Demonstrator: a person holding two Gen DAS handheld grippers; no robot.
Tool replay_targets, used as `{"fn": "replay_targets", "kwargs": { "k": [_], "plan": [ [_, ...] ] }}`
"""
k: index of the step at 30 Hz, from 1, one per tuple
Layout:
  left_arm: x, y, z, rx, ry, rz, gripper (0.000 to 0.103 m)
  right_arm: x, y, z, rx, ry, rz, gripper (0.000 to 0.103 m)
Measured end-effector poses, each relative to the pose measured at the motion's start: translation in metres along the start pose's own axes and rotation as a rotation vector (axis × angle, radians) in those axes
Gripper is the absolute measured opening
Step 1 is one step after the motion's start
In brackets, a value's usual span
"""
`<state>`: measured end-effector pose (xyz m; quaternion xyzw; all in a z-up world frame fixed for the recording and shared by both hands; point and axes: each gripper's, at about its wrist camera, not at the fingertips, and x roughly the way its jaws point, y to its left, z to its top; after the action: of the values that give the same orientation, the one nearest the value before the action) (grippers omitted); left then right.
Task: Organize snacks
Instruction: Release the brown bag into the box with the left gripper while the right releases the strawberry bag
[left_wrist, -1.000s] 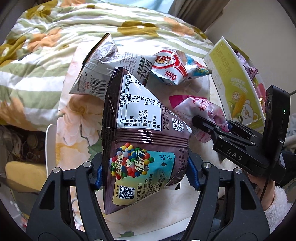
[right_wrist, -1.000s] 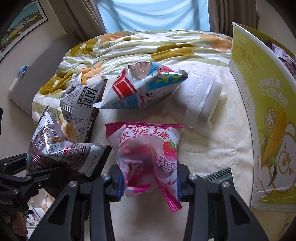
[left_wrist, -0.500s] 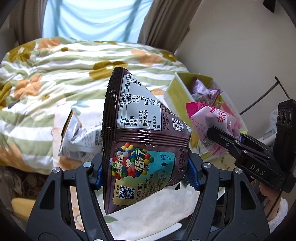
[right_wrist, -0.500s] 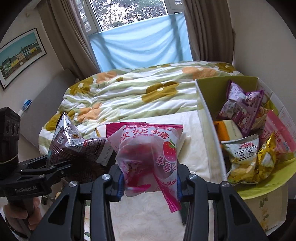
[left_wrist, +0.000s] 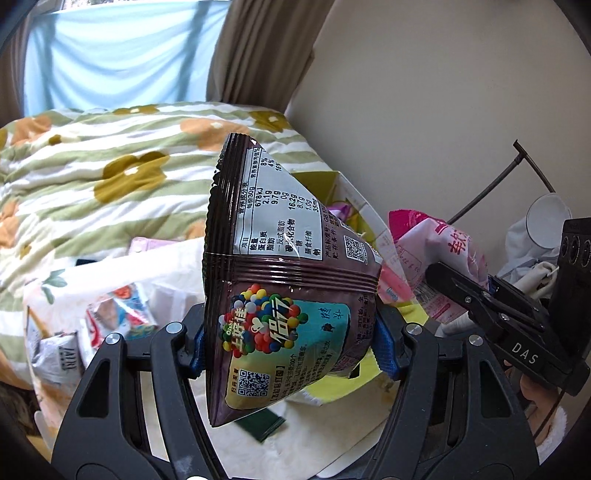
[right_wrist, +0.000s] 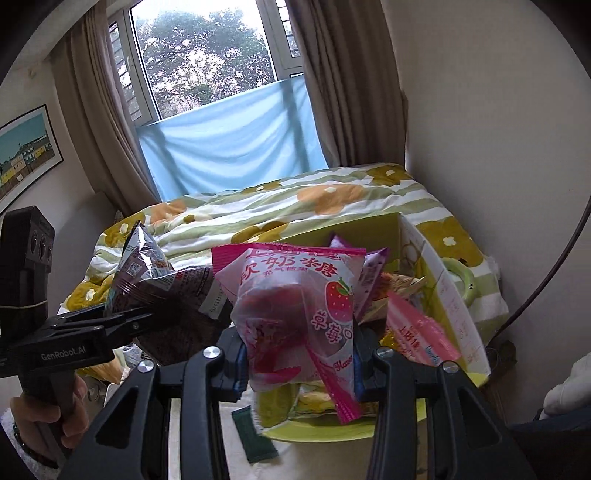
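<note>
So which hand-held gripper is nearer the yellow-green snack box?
Right. The right hand-held gripper holds its pink strawberry bag directly before the snack box; the left hand-held gripper, with the brown bag, sits further left.

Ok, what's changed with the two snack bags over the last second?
Both tongs lifted their bags off the white table toward the yellow-green cardboard box. Unchanged: left tongs grip the dark brown candy bag, right tongs the pink strawberry bag.
</note>
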<state>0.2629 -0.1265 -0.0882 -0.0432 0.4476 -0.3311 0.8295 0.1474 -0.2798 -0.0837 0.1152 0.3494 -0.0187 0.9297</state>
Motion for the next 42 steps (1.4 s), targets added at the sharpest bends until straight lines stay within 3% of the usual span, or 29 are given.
{"fn": "replay_targets", "kwargs": {
  "k": [10, 12, 14, 16, 21, 28, 38, 40, 42],
  "plan": [
    [0.100, -0.055, 0.008, -0.038, 0.104, -0.024, 0.069, 0.016, -0.086, 0.022, 0.011, 0.040, 0.005, 0.038],
    [0.113, -0.055, 0.008, -0.040, 0.116, 0.024, 0.090, 0.021, -0.095, 0.025, 0.007, 0.050, 0.018, 0.038],
    [0.117, -0.055, 0.004, -0.025, 0.104, 0.157, 0.103, 0.026, -0.100, 0.028, -0.001, 0.059, 0.033, 0.038],
    [0.116, -0.052, 0.001, -0.020, 0.095, 0.229, 0.103, 0.031, -0.103, 0.030, -0.014, 0.066, 0.053, 0.038],
    [0.090, -0.031, -0.011, -0.056, 0.058, 0.312, 0.103, 0.043, -0.105, 0.035, -0.058, 0.084, 0.104, 0.038],
    [0.057, -0.018, -0.027, -0.154, 0.024, 0.345, 0.103, 0.063, -0.100, 0.044, -0.104, 0.129, 0.174, 0.038],
    [0.033, -0.014, -0.046, -0.206, 0.013, 0.417, 0.103, 0.093, -0.082, 0.048, -0.152, 0.191, 0.220, 0.039],
    [0.029, -0.013, -0.050, -0.213, 0.013, 0.428, 0.103, 0.098, -0.082, 0.047, -0.142, 0.206, 0.214, 0.041],
    [0.026, -0.011, -0.055, -0.221, 0.015, 0.432, 0.103, 0.104, -0.083, 0.045, -0.126, 0.225, 0.219, 0.051]
  ]
}}
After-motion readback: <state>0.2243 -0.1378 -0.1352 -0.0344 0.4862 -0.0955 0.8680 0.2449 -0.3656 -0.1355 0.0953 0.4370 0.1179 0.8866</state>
